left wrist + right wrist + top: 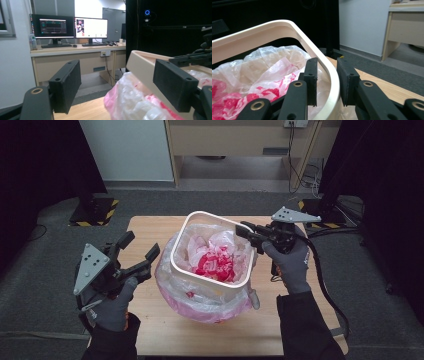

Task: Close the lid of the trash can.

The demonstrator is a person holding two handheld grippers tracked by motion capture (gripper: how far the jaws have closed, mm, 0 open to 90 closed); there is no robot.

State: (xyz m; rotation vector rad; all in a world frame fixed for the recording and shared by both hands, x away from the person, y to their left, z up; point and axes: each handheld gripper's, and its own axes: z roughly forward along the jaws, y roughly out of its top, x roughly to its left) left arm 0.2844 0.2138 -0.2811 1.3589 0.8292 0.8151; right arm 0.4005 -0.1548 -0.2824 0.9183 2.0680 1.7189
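Observation:
A cream bin (176, 251) with a rounded square rim stands in the middle of the wooden table (145, 227). A clear and pink plastic bag (216, 260) with red print lines it, and the bag's skirt bulges out below the rim. My right gripper (244, 230) is at the rim's far right corner, shut on the bin's rim (274, 27), one jaw inside against the bag (269, 65), one outside. My left gripper (141, 245) hovers wide open just left of the bin (142, 62), with the bag (130, 100) low between its jaws and untouched.
The table's front and left edges lie close to my forearms. A thick cable (325, 285) trails from the right gripper over the table's right side. Black stand bases (95, 210) sit on the floor beyond. A desk with two monitors (72, 27) stands far behind.

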